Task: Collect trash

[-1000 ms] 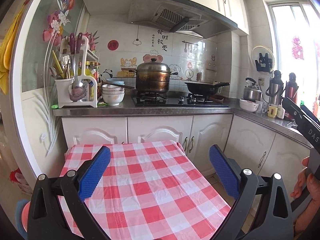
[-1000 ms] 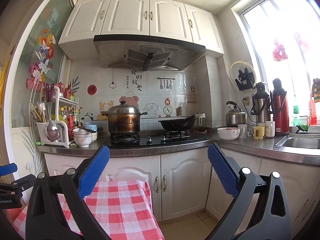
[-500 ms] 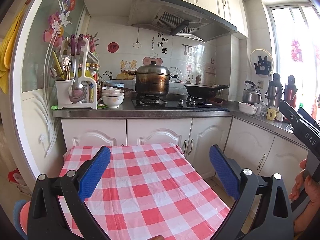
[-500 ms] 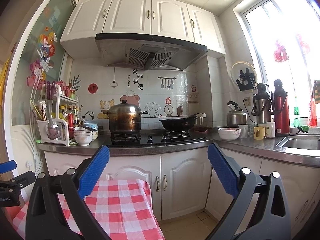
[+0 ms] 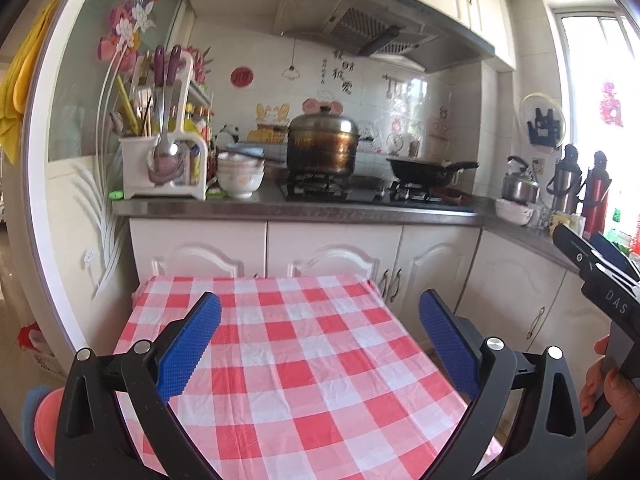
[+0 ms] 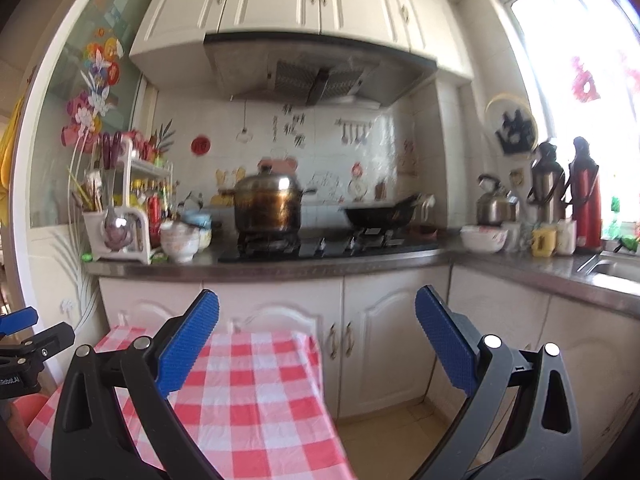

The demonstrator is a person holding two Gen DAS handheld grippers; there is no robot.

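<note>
Two grippers: I hold one in each hand, both above the near end of the table.
Left gripper (image 5: 320,340): its blue pads are spread wide apart with nothing between them; it hangs over the middle of the red and white checked tablecloth (image 5: 304,364).
Right gripper (image 6: 318,340): also spread wide and holding nothing; it is over the right edge of the cloth, partly over the floor (image 6: 396,436).
My right hand (image 5: 612,388): its fingers show at the right edge of the left view, around the handle of the other tool.
Trash: I cannot see any piece of trash on the cloth; where it lies, I cannot tell.
Counter (image 5: 296,210): far from me, behind the table, with white cabinet doors below.
Stove: a large steel pot (image 5: 322,146) with lid stands on the left burner, a black wok (image 5: 426,170) on the right burner.
Left end of counter: a white utensil rack (image 5: 160,160), with stacked bowls (image 5: 240,172) just beside it.
Right end of counter: a kettle (image 6: 494,202) and two thermos flasks (image 6: 586,196) near the window.
Sharpness: the right view is a little blurred.
</note>
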